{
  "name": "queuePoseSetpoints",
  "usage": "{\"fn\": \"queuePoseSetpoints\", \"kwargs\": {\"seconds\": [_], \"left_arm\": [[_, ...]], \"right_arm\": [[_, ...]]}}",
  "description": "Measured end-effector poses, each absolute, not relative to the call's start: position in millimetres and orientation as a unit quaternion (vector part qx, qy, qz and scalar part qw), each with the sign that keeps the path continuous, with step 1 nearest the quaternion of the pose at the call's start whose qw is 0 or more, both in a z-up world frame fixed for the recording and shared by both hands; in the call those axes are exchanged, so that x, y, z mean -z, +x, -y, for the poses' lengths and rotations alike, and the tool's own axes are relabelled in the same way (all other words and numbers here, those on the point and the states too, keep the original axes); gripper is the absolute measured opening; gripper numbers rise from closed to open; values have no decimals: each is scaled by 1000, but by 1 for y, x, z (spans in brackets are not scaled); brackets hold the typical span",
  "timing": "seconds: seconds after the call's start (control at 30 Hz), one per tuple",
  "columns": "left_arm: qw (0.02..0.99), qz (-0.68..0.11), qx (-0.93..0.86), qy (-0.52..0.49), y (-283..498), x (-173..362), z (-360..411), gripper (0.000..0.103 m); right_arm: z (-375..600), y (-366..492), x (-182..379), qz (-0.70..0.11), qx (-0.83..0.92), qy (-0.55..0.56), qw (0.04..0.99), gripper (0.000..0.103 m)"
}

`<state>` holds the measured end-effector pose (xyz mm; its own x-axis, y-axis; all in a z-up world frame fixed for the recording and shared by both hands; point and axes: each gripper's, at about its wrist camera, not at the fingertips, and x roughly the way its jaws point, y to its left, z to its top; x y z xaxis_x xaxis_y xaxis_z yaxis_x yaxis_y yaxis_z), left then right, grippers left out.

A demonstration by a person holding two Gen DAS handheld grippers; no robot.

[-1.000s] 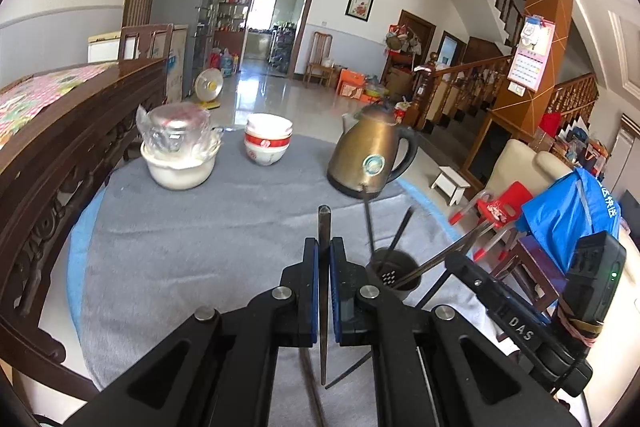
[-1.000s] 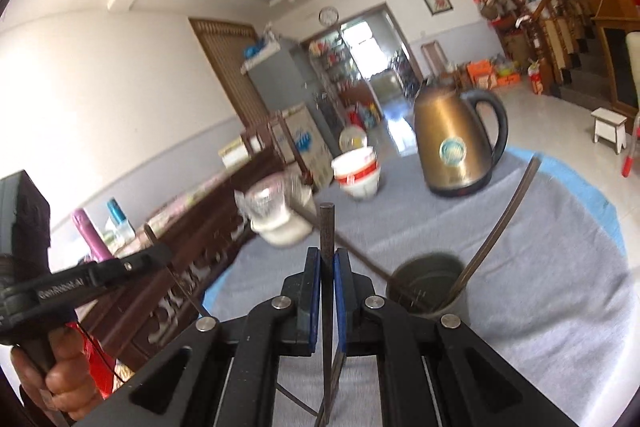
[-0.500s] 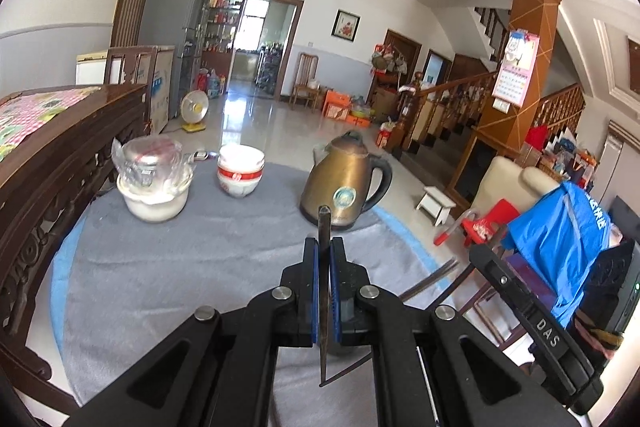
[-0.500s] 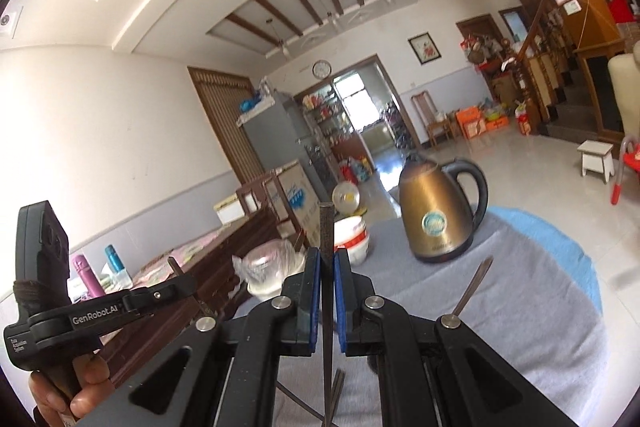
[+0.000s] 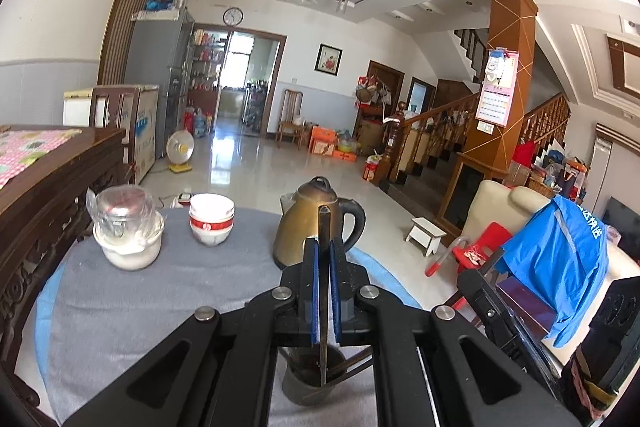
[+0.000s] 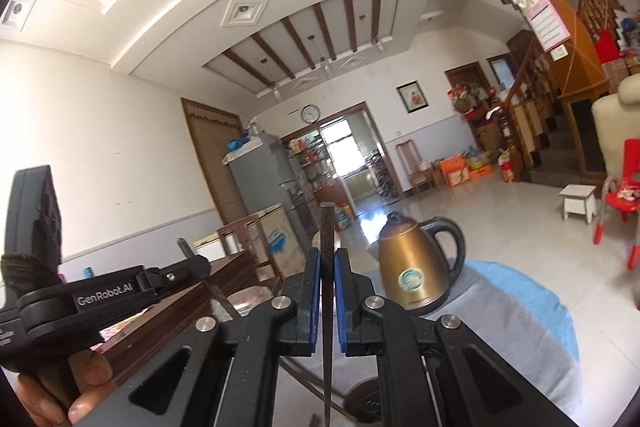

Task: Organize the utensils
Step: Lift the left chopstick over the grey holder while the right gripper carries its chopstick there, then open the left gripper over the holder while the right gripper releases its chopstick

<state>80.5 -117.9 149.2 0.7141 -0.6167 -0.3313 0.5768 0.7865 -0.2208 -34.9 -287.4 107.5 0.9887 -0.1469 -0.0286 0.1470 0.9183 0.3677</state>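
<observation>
My left gripper (image 5: pixel 324 247) is shut on a dark chopstick (image 5: pixel 323 223) that stands upright between its blue pads. The stick's lower end hangs over the mouth of a dark metal utensil holder (image 5: pixel 296 387), which has other chopsticks leaning in it. My right gripper (image 6: pixel 328 255) is shut on a second dark chopstick (image 6: pixel 326 227), also upright. The holder (image 6: pixel 366 401) shows just right of that stick's lower end. In the right wrist view the left gripper (image 6: pixel 200 263) is at the left, held by a hand (image 6: pixel 86 379), its chopstick (image 6: pixel 185 247) slanting.
A grey cloth (image 5: pixel 160 291) covers the round table. On it stand a brass kettle (image 5: pixel 304 231), stacked white bowls (image 5: pixel 211 221) and a plastic-wrapped bowl (image 5: pixel 128 231). Dark carved wooden furniture (image 5: pixel 48 203) borders the left. A red chair (image 5: pixel 480 247) and a blue cover (image 5: pixel 560 259) are at the right.
Both grippers have risen with their chopsticks still held, and both views have tilted upward. The holder has slid from beside the left gripper to under it.
</observation>
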Motion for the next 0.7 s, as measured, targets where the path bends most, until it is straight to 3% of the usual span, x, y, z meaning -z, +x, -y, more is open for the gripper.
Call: {"fn": "queuePoseSetpoints", "kwargs": {"seconds": [0.37,0.7], "left_arm": [[936,-180,301,-28,88,-129,149,5],[927,-224,301,-1,93,-101,159,5]], "right_arm": [[307,-19,-99,7,139,161,977,8],[302,-8,-72,-57,126,168,976,8]]}}
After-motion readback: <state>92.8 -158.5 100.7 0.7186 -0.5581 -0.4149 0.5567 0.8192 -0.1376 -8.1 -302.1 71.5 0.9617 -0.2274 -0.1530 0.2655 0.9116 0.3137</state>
